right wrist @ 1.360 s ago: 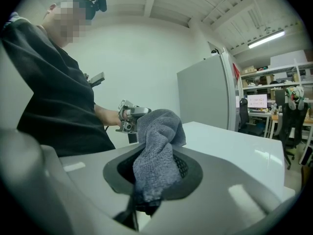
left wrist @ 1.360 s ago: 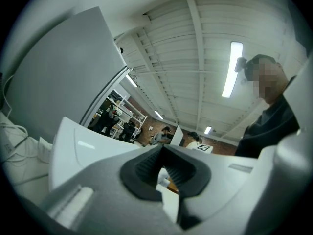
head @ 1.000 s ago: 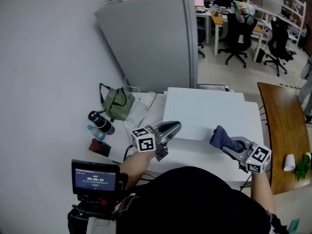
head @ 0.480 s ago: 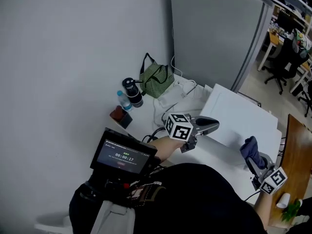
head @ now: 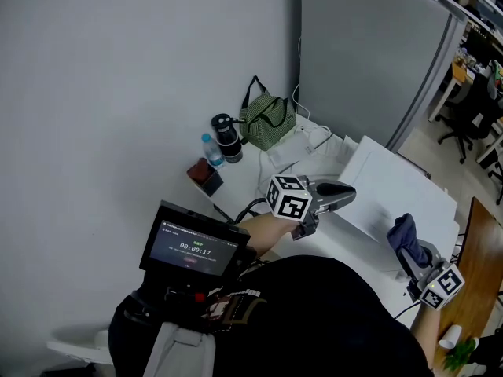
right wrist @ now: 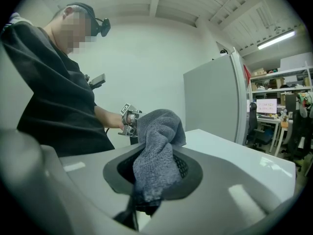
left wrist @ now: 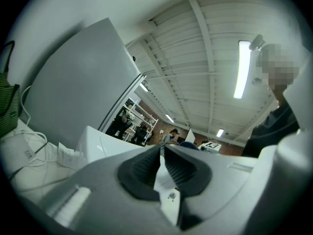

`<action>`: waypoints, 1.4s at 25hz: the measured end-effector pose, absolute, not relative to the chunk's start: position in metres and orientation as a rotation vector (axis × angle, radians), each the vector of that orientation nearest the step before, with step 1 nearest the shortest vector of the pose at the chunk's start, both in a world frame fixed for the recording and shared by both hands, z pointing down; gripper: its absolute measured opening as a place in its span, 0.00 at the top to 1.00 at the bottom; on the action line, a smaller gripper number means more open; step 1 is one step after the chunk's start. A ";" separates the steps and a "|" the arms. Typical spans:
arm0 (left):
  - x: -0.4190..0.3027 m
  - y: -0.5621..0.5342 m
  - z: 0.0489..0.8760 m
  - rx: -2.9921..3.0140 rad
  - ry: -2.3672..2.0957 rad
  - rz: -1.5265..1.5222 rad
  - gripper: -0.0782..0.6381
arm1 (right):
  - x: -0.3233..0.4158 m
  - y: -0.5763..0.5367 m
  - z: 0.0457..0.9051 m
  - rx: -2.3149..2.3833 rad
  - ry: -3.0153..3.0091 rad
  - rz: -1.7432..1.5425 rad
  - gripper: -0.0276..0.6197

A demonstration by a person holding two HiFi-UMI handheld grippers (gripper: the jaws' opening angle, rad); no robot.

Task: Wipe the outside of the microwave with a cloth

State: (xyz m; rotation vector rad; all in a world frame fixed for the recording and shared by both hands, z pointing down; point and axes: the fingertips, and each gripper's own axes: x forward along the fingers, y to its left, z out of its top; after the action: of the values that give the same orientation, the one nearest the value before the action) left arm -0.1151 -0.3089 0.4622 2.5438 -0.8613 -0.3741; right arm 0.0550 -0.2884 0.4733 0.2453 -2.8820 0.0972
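The white microwave (head: 397, 183) stands on the white counter with its flat top facing me. In my right gripper (head: 410, 247), near the microwave's right front corner, is a bunched dark blue-grey cloth (head: 404, 232). In the right gripper view the cloth (right wrist: 159, 151) fills the jaws, which are shut on it, and the microwave's top (right wrist: 239, 153) lies just behind. My left gripper (head: 346, 189) hovers at the microwave's left front edge. Its pads (left wrist: 142, 168) meet at the tip with nothing between them. In the left gripper view the microwave (left wrist: 105, 143) shows beyond the jaws.
A tall grey fridge (head: 369, 53) stands behind the microwave. Left of it on the counter are a green bag (head: 267, 120), a black flask (head: 228, 138), a small water bottle (head: 209, 149), a red-brown box (head: 206, 175) and cables (head: 306, 141). A wooden table (head: 481, 242) is at the right.
The head view has swung left and tilted, bringing the wall and counter clutter into the middle. Both grippers keep about the same places at the microwave's front; the cloth stays gripped.
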 end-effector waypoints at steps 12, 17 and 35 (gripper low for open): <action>-0.134 -0.291 0.465 2.517 -0.899 -0.423 0.87 | 0.016 -0.276 0.489 0.086 -2.850 0.084 0.85; -0.141 -0.277 0.453 2.520 -0.875 -0.465 0.87 | 0.011 -0.270 0.487 0.091 -2.836 0.079 0.85; -0.132 -0.231 0.459 2.507 -0.827 -0.485 0.87 | 0.002 -0.219 0.526 0.027 -2.743 0.129 0.85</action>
State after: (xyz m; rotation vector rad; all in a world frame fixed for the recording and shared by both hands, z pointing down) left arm -0.1321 -0.2310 0.4589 2.5075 -0.8272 -0.4849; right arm 0.0020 -0.2186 0.5256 0.0274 -2.7430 0.1287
